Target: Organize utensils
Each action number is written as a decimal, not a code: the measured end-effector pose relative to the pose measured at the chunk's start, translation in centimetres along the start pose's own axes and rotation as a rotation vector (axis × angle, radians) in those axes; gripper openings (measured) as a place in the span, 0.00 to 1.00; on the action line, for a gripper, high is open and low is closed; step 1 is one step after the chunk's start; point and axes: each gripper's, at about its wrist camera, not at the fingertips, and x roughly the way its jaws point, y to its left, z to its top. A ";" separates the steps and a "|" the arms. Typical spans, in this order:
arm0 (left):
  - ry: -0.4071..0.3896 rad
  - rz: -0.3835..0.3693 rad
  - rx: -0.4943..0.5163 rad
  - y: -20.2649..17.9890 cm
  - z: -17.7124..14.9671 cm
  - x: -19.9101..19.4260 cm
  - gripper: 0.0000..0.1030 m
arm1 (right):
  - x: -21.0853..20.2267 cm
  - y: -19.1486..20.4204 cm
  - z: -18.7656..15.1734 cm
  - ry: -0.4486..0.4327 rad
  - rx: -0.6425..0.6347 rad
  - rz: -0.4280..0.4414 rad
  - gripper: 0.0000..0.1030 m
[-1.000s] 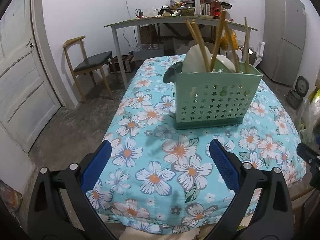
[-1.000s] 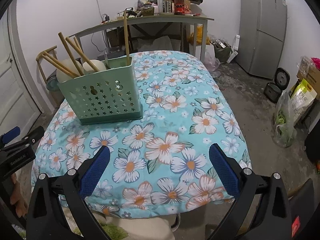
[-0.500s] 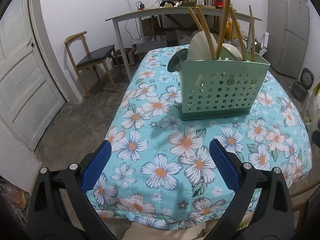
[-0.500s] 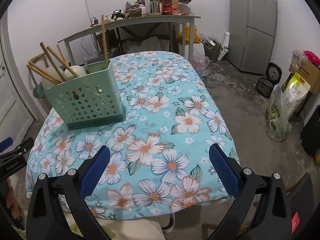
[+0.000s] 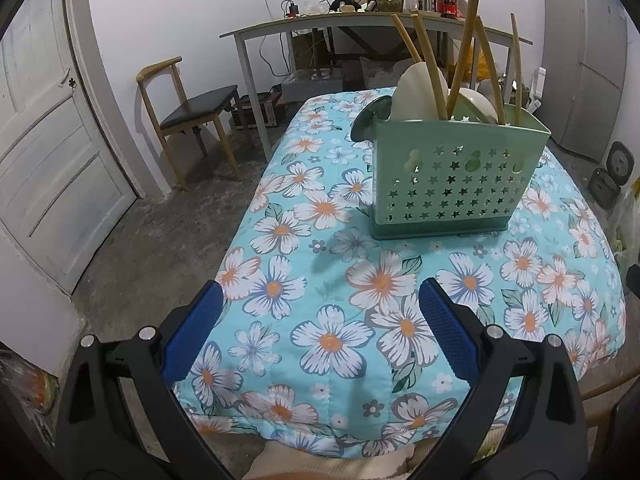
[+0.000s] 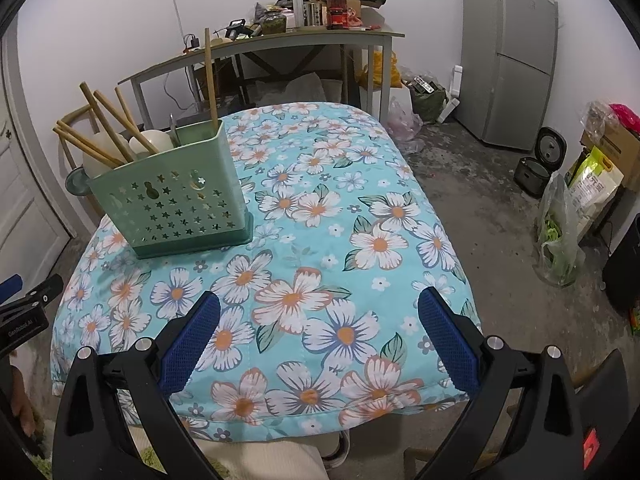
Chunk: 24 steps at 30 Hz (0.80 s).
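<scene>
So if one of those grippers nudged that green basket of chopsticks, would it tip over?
Probably not easily: the green basket sits on a wider base. Still, the chopsticks stand tall and lean, and the flowered cloth looks padded, so a high push might rock it. Its perforated plastic walls suggest it's light.

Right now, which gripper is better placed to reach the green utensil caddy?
Left, probably. The caddy stands nearly straight ahead of the open left gripper; from the open right gripper it sits far off left.
</scene>
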 end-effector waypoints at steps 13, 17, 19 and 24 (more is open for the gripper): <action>-0.013 0.003 -0.002 0.2 0.0 -0.3 0.92 | -0.3 0.6 0.2 -0.018 -0.026 0.007 0.94; -0.012 0.005 -0.004 0.1 -0.1 -0.4 0.92 | -0.3 0.9 0.2 -0.015 -0.029 0.015 0.94; -0.011 0.005 -0.005 0.2 -0.1 -0.4 0.92 | -0.3 0.9 0.2 -0.017 -0.031 0.014 0.94; -0.006 0.002 -0.005 0.4 0.0 -0.2 0.92 | -0.3 1.0 0.1 -0.015 -0.029 0.019 0.94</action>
